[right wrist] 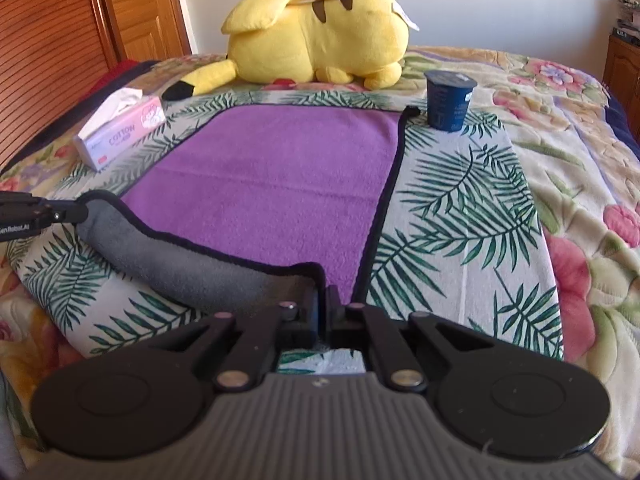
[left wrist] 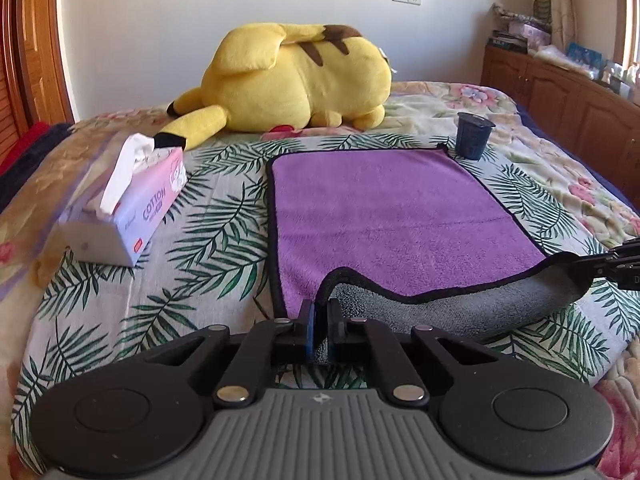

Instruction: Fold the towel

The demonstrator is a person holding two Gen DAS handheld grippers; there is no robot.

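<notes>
A purple towel [left wrist: 384, 216] with a black hem and grey underside lies flat on the leaf-print bed cover; it also shows in the right wrist view [right wrist: 272, 184]. My left gripper [left wrist: 320, 312] is shut on the towel's near left corner and holds it lifted. My right gripper [right wrist: 323, 300] is shut on the near right corner. The near edge hangs between them and shows its grey underside [left wrist: 460, 312]. The right gripper appears at the right edge of the left wrist view [left wrist: 588, 268], and the left gripper at the left edge of the right wrist view [right wrist: 78, 212].
A dark blue cup [left wrist: 474, 136] stands just past the towel's far right corner. A pink tissue box [left wrist: 132, 208] lies to the left. A big yellow plush toy [left wrist: 288, 76] lies behind the towel. Wooden cabinets [left wrist: 560, 92] line the right wall.
</notes>
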